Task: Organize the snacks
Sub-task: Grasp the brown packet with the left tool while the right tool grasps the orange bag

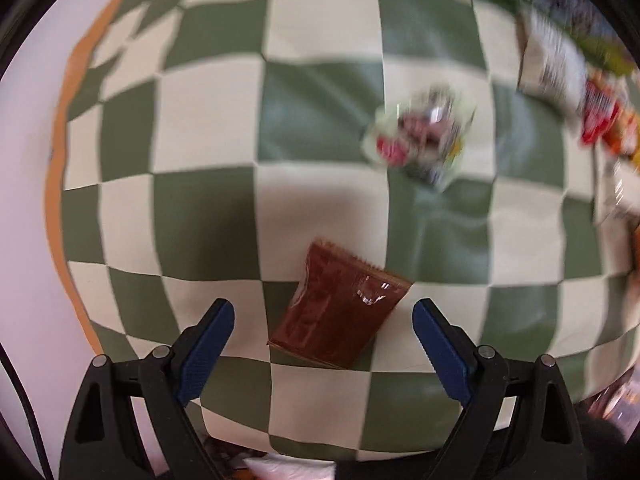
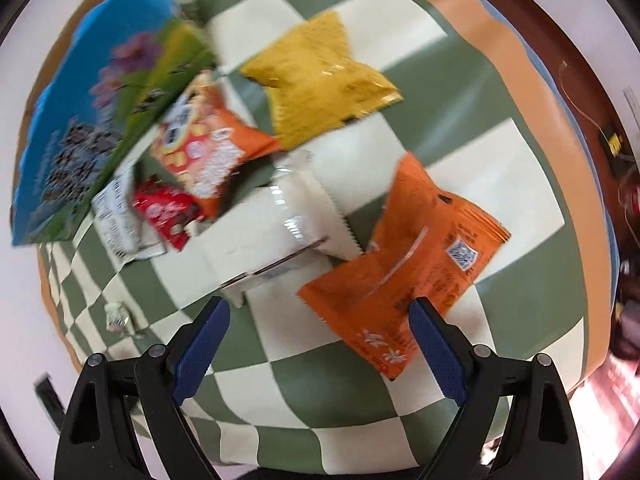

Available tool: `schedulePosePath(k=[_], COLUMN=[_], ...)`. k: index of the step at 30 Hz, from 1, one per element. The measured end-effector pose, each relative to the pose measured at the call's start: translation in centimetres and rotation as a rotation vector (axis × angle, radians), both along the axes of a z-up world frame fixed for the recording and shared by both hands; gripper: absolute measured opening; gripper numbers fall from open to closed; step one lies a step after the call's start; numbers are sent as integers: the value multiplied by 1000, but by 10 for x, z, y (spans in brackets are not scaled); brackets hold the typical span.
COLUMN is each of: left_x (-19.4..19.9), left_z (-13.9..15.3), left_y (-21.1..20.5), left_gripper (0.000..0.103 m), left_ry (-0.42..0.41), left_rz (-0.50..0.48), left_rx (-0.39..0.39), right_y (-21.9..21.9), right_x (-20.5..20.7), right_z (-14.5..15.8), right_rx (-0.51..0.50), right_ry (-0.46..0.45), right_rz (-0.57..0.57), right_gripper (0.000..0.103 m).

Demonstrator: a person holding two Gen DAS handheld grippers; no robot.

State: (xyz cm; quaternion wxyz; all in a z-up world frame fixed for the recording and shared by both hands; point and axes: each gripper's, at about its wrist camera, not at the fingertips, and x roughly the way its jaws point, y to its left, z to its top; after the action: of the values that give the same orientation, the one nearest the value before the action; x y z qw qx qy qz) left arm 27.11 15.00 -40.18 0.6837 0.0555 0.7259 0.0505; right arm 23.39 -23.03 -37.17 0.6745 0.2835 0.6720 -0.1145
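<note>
Left wrist view: left gripper (image 1: 323, 316) spread wide, nothing held, hovering over a brown packet (image 1: 336, 312) that lies flat on the checkered cloth (image 1: 208, 128), between the fingers but not touched. A small crinkled wrapper (image 1: 420, 136) sits well apart further out; more packets (image 1: 560, 68) blur along the right edge.

Right wrist view: right gripper (image 2: 320, 316) also released and empty. Its right finger overlaps the near corner of an orange packet (image 2: 404, 268); contact uncertain. A white packet (image 2: 276, 232) lies just beside that one. Behind are a yellow packet (image 2: 320, 76), an orange-and-red packet (image 2: 204, 148), a small red packet (image 2: 168, 212) and a big blue bag (image 2: 80, 108), crowded together and overlapping.

Judgement: picking stage, sorting barely begun. Left likely needs to descend and close across the brown packet's short width; it is thin and may slip.

Room: open cloth left of the brown packet. Cloth's orange border (image 1: 60, 152) marks the edge nearby. Right side cramped by the pile.
</note>
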Motion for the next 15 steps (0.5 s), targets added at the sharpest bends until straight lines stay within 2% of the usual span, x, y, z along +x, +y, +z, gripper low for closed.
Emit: schedulePosePath(k=[4,5,6,7,10,12,15], left_x=[1,2,3,4,12,16,23], left_z=[-33,-37,-39,-39,-35,-34,-33], left_y=[-8,-10,-11,-12,-17,-17,-21], left_gripper=[91,88,75,69,61,61,61], left_ry=[77,81,79,78,58,57,65], left_rz=[-47,-50,-44,-32,16,64,146], left_rx=[-2,-12,-22,-35,-83,-127,-213], right_y=[-13,-16,-19,-22,-22,-20,-14], right_x=[-4,-4,-3,-4,-3,-2,9], right_z=[-19,-24,-28,-30,-34,-34,-28], right_rx=[-14,-18,-16,-15,-38,-63,-95], right_ry=[31,38,42,44,34,28,17], right_rz=[-76,-95,-113,-126,-127,-99,9], right_gripper=[93,93,93,93,91,85,66])
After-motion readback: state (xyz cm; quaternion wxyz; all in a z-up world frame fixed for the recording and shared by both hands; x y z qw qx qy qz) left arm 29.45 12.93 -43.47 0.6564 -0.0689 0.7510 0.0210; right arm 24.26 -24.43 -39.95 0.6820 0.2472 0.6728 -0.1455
